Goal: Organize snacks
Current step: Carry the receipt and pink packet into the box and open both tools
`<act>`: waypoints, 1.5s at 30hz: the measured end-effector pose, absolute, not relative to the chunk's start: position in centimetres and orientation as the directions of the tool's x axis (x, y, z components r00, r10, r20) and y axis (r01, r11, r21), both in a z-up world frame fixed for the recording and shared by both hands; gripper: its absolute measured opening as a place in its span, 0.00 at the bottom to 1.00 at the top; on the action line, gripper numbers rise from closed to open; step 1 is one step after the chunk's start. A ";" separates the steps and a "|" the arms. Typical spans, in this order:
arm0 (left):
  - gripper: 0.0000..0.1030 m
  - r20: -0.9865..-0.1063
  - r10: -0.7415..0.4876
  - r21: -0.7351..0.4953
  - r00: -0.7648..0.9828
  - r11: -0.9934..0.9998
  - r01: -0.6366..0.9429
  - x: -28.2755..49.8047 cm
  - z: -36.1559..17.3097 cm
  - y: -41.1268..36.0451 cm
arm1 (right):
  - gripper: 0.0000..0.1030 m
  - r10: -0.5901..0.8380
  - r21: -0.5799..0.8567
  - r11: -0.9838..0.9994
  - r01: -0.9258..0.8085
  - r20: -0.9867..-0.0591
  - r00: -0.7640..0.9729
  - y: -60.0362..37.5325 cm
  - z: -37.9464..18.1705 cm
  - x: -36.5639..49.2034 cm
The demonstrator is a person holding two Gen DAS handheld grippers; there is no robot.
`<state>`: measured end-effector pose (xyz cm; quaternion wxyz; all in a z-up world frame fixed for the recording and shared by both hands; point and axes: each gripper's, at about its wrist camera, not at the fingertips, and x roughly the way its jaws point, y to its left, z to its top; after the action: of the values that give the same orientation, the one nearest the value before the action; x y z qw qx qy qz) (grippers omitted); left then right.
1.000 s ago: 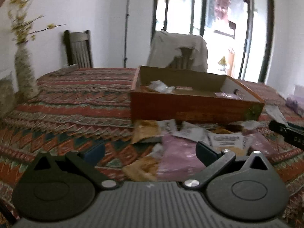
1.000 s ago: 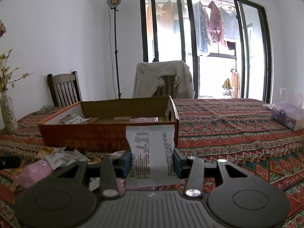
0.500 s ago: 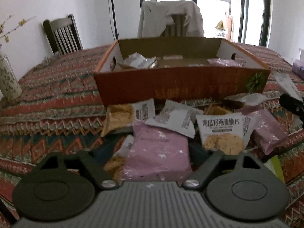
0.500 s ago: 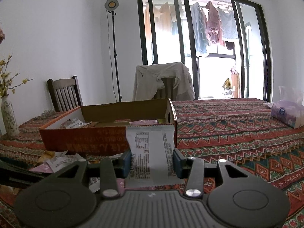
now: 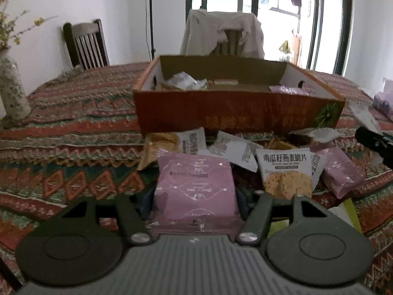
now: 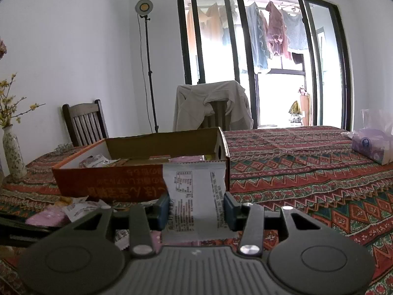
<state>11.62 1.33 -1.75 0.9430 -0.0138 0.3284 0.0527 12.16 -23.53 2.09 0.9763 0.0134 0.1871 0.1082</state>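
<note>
Gripping pouches — glossy pink packet (image 5: 196, 191); crinkly white packet (image 6: 195, 196).

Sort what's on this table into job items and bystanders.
Job: cardboard box; pink packet in left gripper; white packet in right gripper; oat crisp packet.
Bystanders: vase; tissue pack; chair.

The only print that reads clearly is "南瓜籽燕麦脆片", in dark characters on the white top of an oat-crisp packet (image 5: 286, 172) right of centre in the left wrist view. The pink packet (image 5: 195, 191) at lower centre bears a line of print too blurred to read. In the right wrist view, the white packet (image 6: 195, 194) at centre shows a table and fine print, and the orange box (image 6: 110, 179) carries pale upside-down characters; neither can be read.
</note>
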 end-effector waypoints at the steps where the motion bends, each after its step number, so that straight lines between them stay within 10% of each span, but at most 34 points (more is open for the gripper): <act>1: 0.62 -0.611 0.096 0.012 0.786 0.994 -0.112 11.4 -1.5 1.4 | 0.43 0.217 0.067 0.976 -0.207 -0.362 0.907 -23.5 2.1 12.2; 45: 0.62 -0.404 0.093 -0.092 0.910 0.986 -0.142 22.6 6.6 0.9 | 0.42 0.248 0.023 0.967 -0.253 -0.300 0.921 -17.0 8.2 25.5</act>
<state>22.63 0.86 6.63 0.9754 -0.0595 0.2036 0.0602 25.50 -17.02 8.25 0.9800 -0.0079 0.1521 0.1278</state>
